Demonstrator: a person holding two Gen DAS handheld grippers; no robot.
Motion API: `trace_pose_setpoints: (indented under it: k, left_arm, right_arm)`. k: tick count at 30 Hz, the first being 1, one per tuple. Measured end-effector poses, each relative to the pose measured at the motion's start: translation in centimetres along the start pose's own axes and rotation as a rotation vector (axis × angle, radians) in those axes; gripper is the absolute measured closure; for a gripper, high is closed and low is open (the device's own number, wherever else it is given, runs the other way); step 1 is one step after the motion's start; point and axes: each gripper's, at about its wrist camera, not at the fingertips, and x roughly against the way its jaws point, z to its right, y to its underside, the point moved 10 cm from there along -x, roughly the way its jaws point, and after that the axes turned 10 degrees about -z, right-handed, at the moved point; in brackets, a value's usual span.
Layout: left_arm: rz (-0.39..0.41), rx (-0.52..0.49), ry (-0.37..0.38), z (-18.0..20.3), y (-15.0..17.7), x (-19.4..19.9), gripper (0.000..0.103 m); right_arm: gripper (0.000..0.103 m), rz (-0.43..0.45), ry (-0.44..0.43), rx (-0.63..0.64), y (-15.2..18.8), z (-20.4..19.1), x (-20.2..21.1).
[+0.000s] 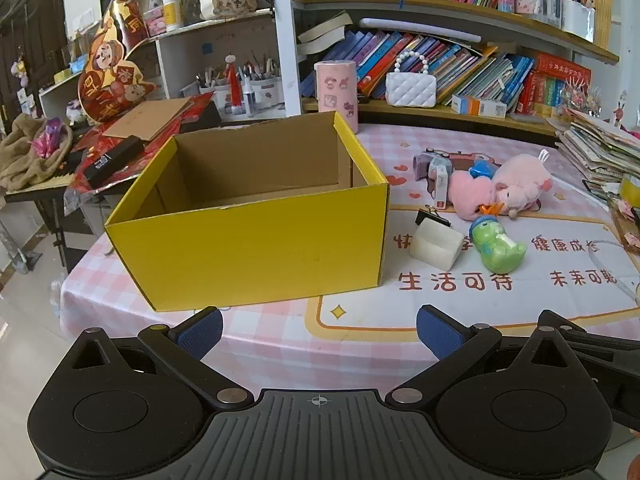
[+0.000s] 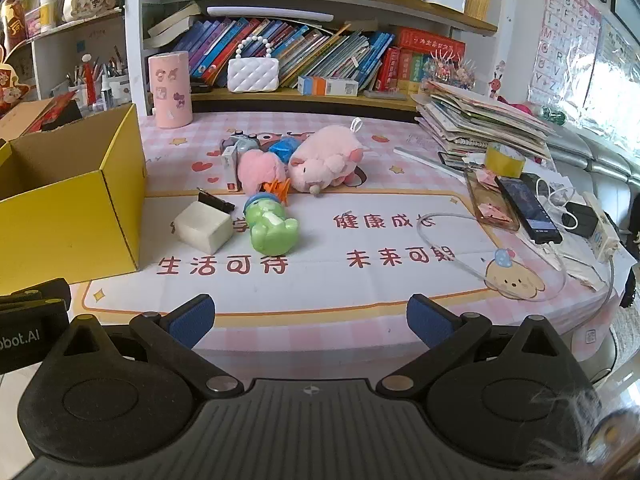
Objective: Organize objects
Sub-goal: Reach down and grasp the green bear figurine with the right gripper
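Both jaws are wide open, holding nothing: left gripper [image 1: 319, 330], right gripper [image 2: 310, 318]. Toys, frog [image 2: 271, 229] nearest, lie ahead of the right; box [image 1: 256, 248] ahead of the left. Frog looks slick and round, could squirt out.

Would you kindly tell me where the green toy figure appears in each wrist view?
Left wrist: green toy figure lies right of centre, right of the white block.
Right wrist: green toy figure lies left of centre, right of the same block.
Shared landmark: the yellow box.
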Motion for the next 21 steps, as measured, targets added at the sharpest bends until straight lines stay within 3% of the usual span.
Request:
trace_pose_setpoints:
  k: [21]
  left_arm:
    - [-0.010,0.007,-0.009,0.10,0.07,-0.17,0.000]
  right_arm:
    - [0.000,-0.016,-0.017,0.001,0.09,0.27,-0.39]
